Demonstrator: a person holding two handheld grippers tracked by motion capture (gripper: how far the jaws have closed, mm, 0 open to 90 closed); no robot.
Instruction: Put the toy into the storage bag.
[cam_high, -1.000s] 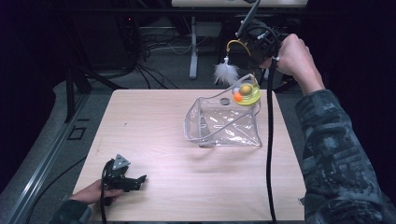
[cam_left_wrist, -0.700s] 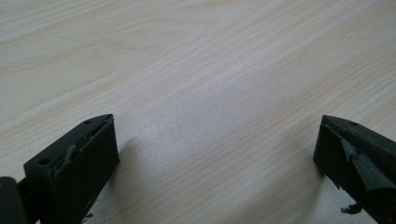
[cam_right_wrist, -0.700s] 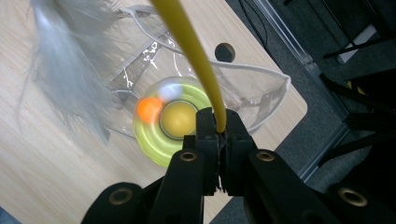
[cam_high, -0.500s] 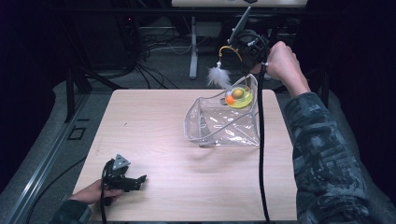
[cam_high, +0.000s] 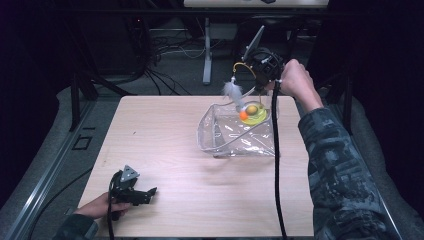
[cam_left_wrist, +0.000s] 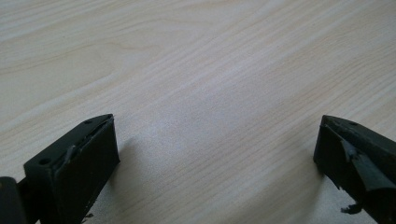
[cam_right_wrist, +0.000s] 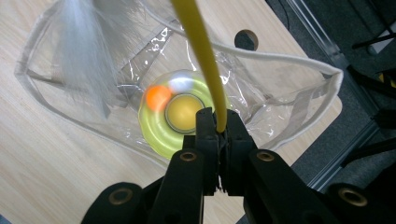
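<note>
lab-like room: bare wooden table (cam_high: 165, 150), floor cables (cam_high: 165, 47), metal stands (cam_high: 206, 55)

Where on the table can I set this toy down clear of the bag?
Bare wood runs across the table left of the clear bag, and along the near edge between the left gripper and the right sleeve. The far right corner is crowded: bag, yellow toy, feather, right gripper.

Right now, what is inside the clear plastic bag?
Inside the clear plastic bag sits a yellow-green round toy with an orange ball. A yellow wand, held by the right gripper, rises from it. The toy's underside is hidden.
</note>
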